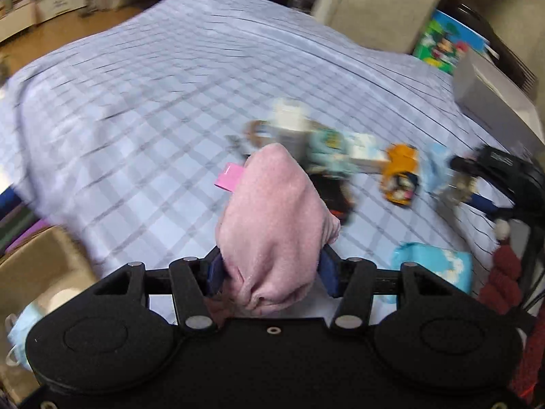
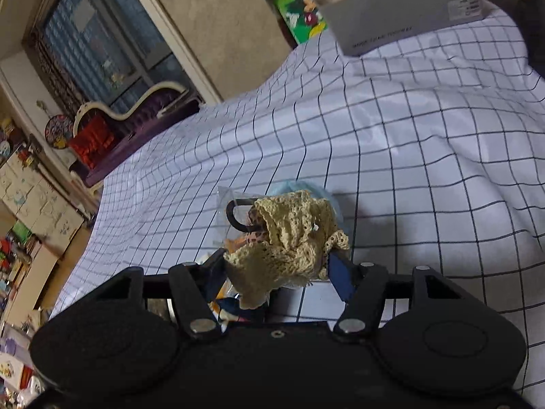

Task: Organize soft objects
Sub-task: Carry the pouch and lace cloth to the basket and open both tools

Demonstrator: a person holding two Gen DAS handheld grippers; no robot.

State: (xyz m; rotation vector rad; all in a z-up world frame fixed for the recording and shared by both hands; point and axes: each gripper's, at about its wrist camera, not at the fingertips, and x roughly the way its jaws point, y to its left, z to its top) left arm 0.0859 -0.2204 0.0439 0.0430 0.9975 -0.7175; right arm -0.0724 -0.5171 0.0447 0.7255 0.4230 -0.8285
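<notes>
While clamped, L gripper (image 1: 270, 269): pink cloth (image 1: 272, 218), long axis pointing away.
R gripper (image 2: 277, 272): gripping beige knit (image 2: 289, 238).
Beyond: toys (image 1: 398, 173) on bed (image 1: 153, 102); box (image 2: 402, 17) far.

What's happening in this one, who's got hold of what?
A person is sorting soft things on a checked bedsheet with two handheld grippers. The left gripper has its jaws clamped on a pink cloth; the right gripper grips a cream knitted piece. More small items lie scattered on the bed.
</notes>
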